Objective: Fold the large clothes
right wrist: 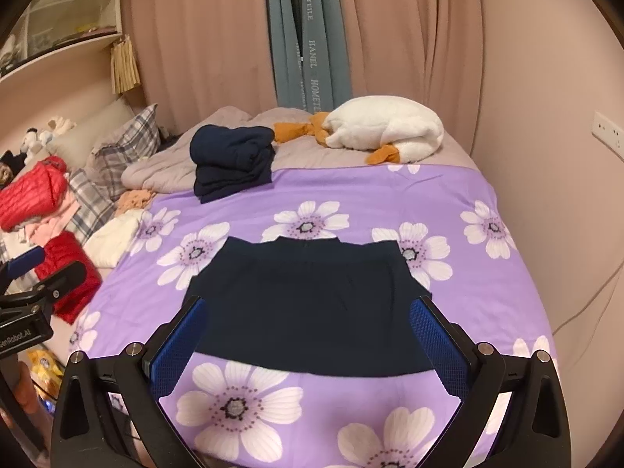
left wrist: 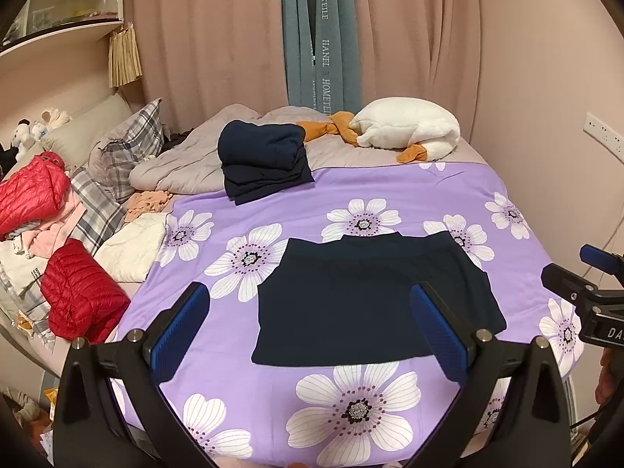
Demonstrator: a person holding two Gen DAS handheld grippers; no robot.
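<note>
Your dark navy knit garment point(left wrist: 374, 296) lies flat, partly folded into a rectangle, on the purple bedsheet printed with white flowers point(left wrist: 390, 195), collar toward the curtains. Behind it, a stack of folded navy clothes point(left wrist: 265, 165) sits at the sheet's far edge. Your left gripper point(left wrist: 312, 331) and right gripper point(right wrist: 308, 347) both hover above the near hem, jaws spread wide, holding nothing. The grey-blue curtain strip point(left wrist: 323, 39) reads "HANEL HOMETEILE".
</note>
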